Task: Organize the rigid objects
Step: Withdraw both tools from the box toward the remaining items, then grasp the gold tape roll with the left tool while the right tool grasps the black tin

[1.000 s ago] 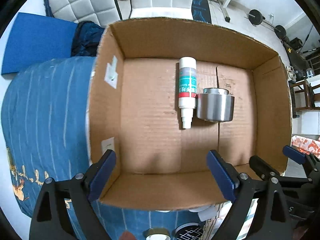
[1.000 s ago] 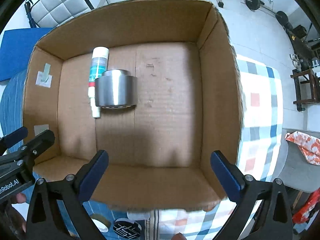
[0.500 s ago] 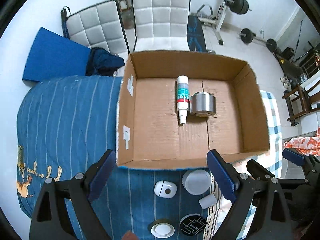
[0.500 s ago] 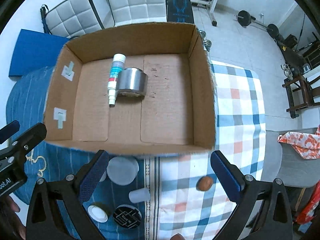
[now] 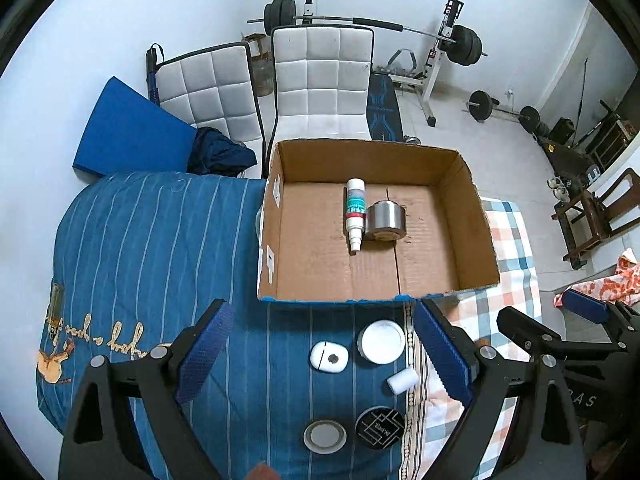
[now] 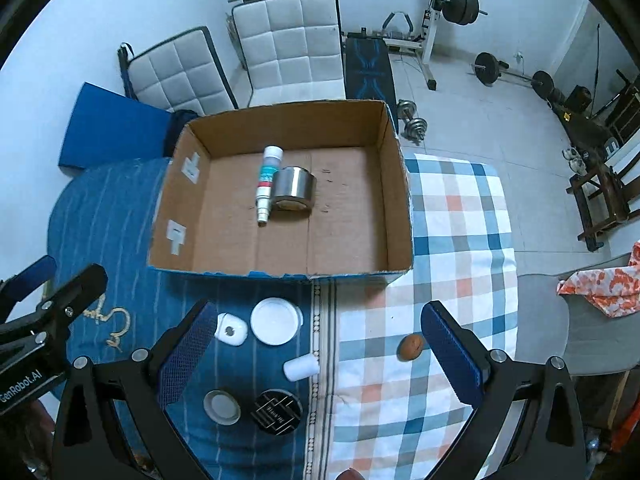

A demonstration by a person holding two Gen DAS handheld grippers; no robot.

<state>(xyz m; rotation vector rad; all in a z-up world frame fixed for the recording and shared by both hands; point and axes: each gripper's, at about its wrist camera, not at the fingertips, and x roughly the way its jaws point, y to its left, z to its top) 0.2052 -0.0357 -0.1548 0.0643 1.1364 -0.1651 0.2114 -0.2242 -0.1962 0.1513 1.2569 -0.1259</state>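
Nearest the cameras, both grippers hung over the bed with nothing between their blue pads: left gripper [image 5: 324, 354] spread wide, right gripper [image 6: 320, 354] spread wide too. Under them, on the blue striped cover [image 5: 160, 248], lay the loose items: a steel-rimmed round tin [image 5: 325, 436], a black patterned lid [image 5: 379, 427], a small white cylinder [image 5: 402, 380] on its side, a white earbud case [image 5: 329, 356] and a white round lid [image 5: 381, 341]. Only the right wrist view showed a small brown egg-shaped object [image 6: 411, 346] on the checked cloth [image 6: 460, 240], just beside the right-hand pad; the left wrist view had that spot hidden behind its own finger. Past these, the open cardboard box [image 5: 472, 216] sat straddling both covers. Inside, a white spray bottle [image 5: 355, 214] lay flat, touching a shiny metal cup [image 5: 385, 222] on its right. Farthest back: two white quilted chairs [image 6: 294, 40], a barbell rack [image 5: 440, 32]; the dumbbell [image 6: 412, 124] on the floor appeared clearly only in the right view.
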